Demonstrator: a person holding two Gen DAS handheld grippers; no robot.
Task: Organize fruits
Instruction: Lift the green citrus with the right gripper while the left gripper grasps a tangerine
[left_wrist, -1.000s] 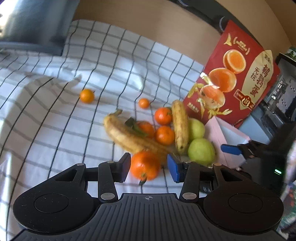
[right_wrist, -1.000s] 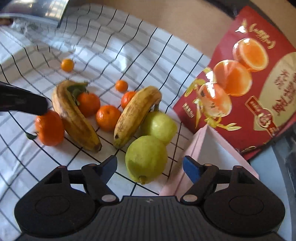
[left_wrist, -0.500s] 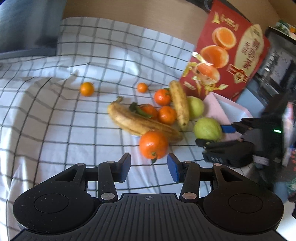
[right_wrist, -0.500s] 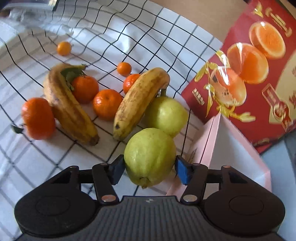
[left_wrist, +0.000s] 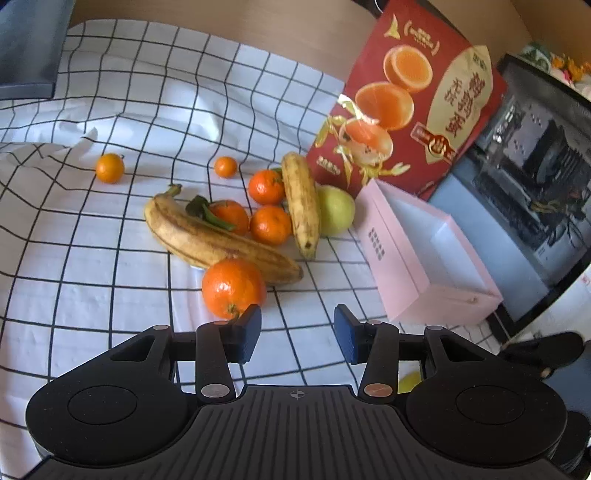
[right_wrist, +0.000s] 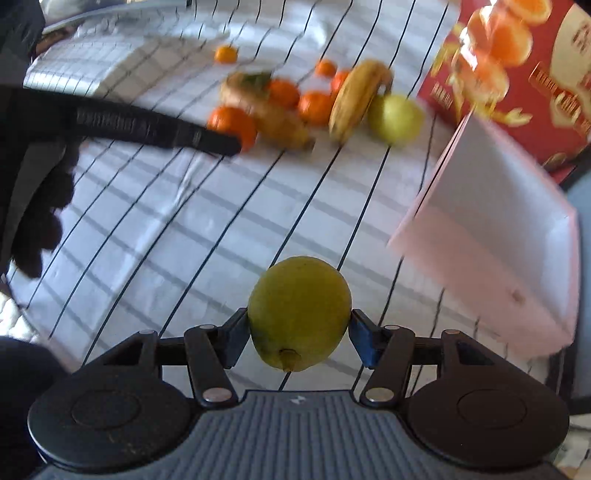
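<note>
The right gripper (right_wrist: 299, 332) is clamped on a green guava (right_wrist: 299, 314), both blue pads pressed against its flanks, the fruit lifted clear of the checked cloth (right_wrist: 184, 236). The step in hand appears to be the carry: one fruit taken from the pile and on its way to a container. The pink box (right_wrist: 498, 229) lies at about 2 o'clock from the held guava, open side up and apparently empty, and is the likely destination. The next move calls for swinging the guava over the box rim, lowering it inside, then parting the jaws; the box wall is light, so a low approach could nudge it. The left gripper (left_wrist: 297, 332) stands partly open and holds nothing. An orange (left_wrist: 233, 288) sits just beyond its left pad at 11 o'clock, touching the near banana (left_wrist: 221, 243). The rest of the pile lies further out at 12 o'clock: more oranges, a second banana (left_wrist: 301, 203) and a second guava (left_wrist: 336, 210) beside the box. The orange is the probable next pick for the left gripper.
</note>
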